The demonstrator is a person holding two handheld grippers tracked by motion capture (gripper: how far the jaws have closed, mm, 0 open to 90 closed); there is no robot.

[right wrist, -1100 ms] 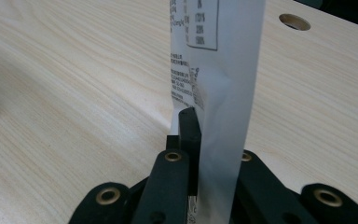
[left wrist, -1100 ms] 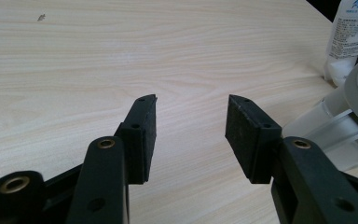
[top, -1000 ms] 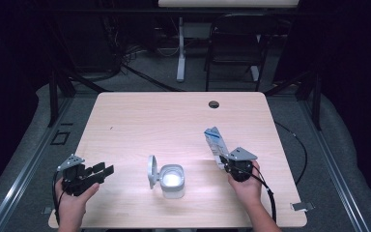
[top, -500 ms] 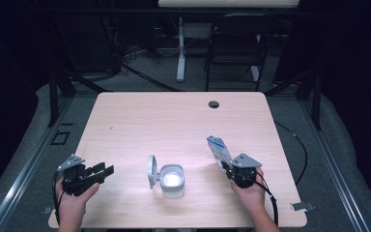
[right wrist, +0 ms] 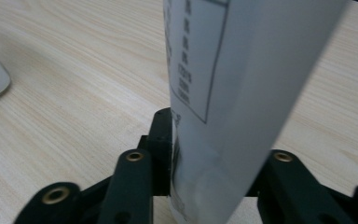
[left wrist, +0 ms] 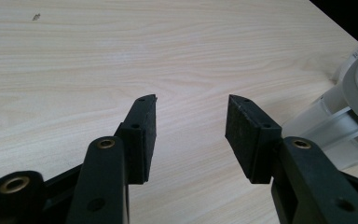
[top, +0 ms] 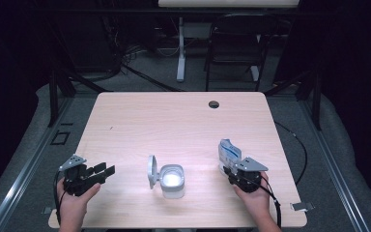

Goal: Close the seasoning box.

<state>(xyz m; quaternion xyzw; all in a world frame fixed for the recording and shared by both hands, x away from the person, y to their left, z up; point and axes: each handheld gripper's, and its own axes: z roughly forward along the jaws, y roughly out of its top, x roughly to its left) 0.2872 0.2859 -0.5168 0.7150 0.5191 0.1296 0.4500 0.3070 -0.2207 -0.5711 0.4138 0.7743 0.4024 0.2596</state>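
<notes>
High view: pale wood-grain desk point(top: 174, 116), white hinged-lid box point(top: 171, 180) centre. Left claw point(top: 104, 170) spread, empty. Right claw point(top: 228, 166) pinching printed pouch point(top: 228, 152).

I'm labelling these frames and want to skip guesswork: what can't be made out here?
- Printed text on the packet: blurred in the right gripper view, too small in the high view.
- Inside of the open white container: washed out by glare in the high view.
- Container in the left gripper view: cut off by the right edge.
- Right gripper jaw tips: covered by the packet.
</notes>
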